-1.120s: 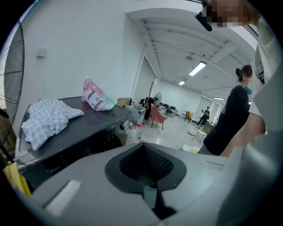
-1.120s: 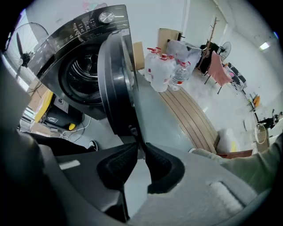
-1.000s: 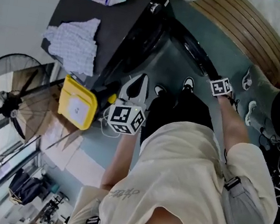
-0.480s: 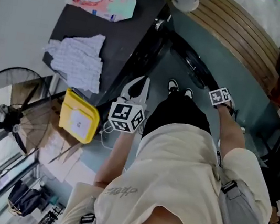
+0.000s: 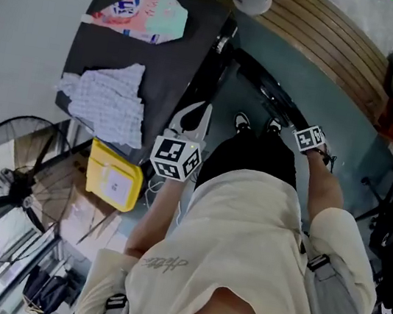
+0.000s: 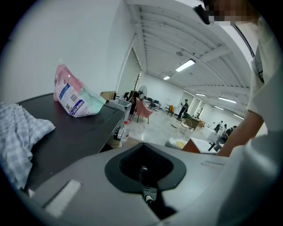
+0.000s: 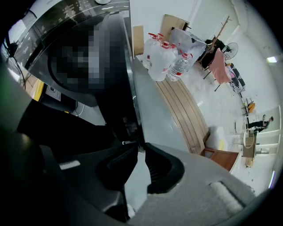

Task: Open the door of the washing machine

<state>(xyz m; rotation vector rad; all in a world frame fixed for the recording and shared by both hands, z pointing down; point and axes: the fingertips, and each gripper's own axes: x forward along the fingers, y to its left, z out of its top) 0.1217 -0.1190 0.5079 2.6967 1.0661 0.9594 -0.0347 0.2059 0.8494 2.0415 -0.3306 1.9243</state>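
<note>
The black washing machine [image 5: 143, 54] stands at the upper left of the head view. Its door [image 5: 264, 86] is swung out from the front as a dark band. My right gripper [image 5: 288, 124] points down at the door's outer edge. In the right gripper view that gripper [image 7: 140, 148] has its jaws closed on the thin door rim [image 7: 131, 119]. My left gripper [image 5: 202, 112] hangs in front of the machine's near corner, apart from the door. In the left gripper view its jaws [image 6: 143, 145] are shut with nothing in them, beside the machine's top [image 6: 75, 132].
A checked cloth [image 5: 109, 97] and a detergent pouch [image 5: 142, 11] lie on the machine's top. A yellow box [image 5: 113, 176] and a floor fan [image 5: 14, 197] stand left of it. A wooden bench [image 5: 335, 41] runs behind the door, with water bottles [image 7: 163, 55] at its end.
My left gripper has moved closer to the machine's front corner. The right gripper has kept its hold on the door's edge, turning only slightly.
</note>
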